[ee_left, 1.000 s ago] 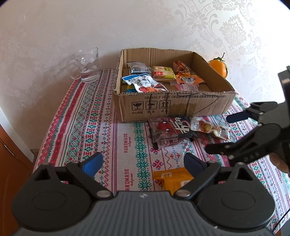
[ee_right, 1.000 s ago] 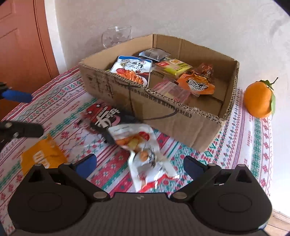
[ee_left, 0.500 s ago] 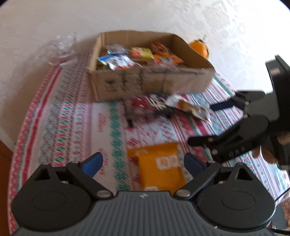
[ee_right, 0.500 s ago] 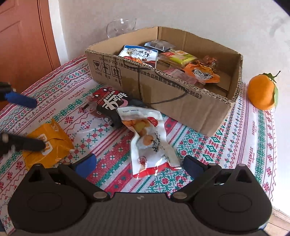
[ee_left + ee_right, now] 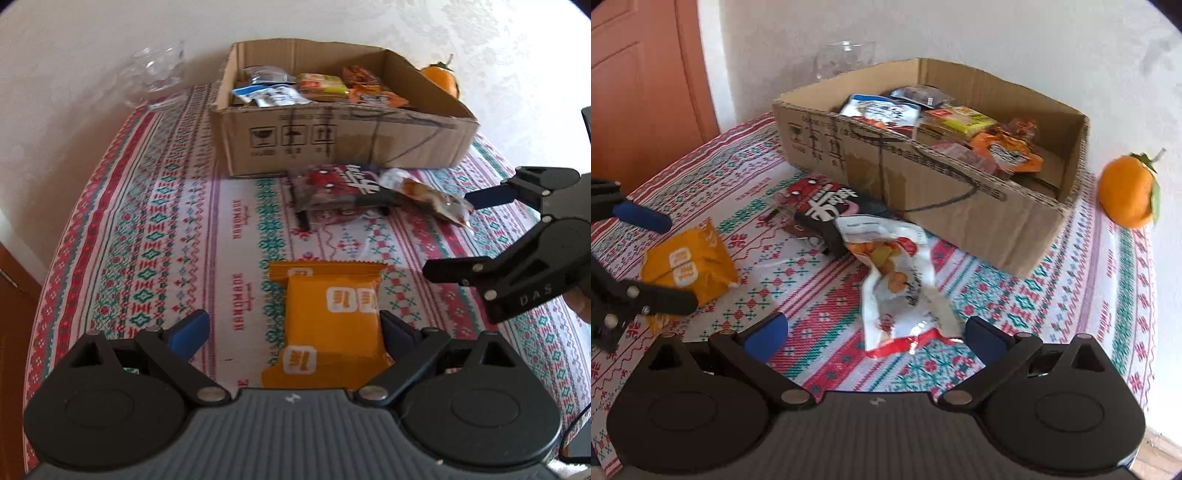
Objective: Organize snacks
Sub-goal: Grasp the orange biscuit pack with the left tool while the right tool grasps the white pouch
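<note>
Both wrist views look steeply down, close over tablecloth (image 5: pixel 155 229); both share cardboard box (image 5: pixel 960 206).

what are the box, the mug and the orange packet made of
Box: brown corrugated cardboard, matte; fluting shows along its cut rim. Mug: clear glass, or possibly plastic; the wall shows through it. Orange packet: probably plastic film, smooth, with crimped end seals.

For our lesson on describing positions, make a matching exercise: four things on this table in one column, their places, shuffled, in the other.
1. yellow snack pack
2. orange fruit
3. glass mug
4. blue-and-white packet

A. inside the cardboard box
B. between the left gripper fingers
C. against the wall, left of the box
D. on the cloth, right of the box

Pairs: 1-B, 2-D, 3-C, 4-A
</note>
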The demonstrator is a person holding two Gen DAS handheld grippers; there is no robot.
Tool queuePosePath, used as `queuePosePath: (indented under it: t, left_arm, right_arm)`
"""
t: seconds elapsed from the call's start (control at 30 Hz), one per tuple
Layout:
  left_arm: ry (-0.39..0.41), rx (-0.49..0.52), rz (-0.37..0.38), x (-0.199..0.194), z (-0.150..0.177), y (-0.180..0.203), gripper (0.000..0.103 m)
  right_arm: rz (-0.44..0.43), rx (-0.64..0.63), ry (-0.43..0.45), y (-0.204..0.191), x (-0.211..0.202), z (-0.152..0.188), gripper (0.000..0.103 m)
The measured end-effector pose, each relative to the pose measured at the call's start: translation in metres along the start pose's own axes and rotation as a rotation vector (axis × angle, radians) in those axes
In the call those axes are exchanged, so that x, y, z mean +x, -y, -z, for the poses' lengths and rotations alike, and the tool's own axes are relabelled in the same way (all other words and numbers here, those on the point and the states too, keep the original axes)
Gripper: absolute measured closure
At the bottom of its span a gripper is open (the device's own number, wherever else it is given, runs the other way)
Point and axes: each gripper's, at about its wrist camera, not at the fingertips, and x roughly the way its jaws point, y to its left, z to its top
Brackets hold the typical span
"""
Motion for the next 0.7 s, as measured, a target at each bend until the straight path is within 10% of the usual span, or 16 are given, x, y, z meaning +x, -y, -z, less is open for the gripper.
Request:
queuePosePath:
  t: [0.4, 0.7]
  left_arm:
    - [0.002, 0.023, -0.006, 0.004, 0.004, 0.006, 0.007]
    - [0.01, 0.028, -0.013, 0.005, 0.005, 0.006, 0.007]
  right_arm:
    - [-0.045, -0.071, 0.053, 0.001, 0.02, -0.02, 0.001]
    - [-0.026, -0.049, 0.15, 0.01, 0.004, -0.001, 0.034]
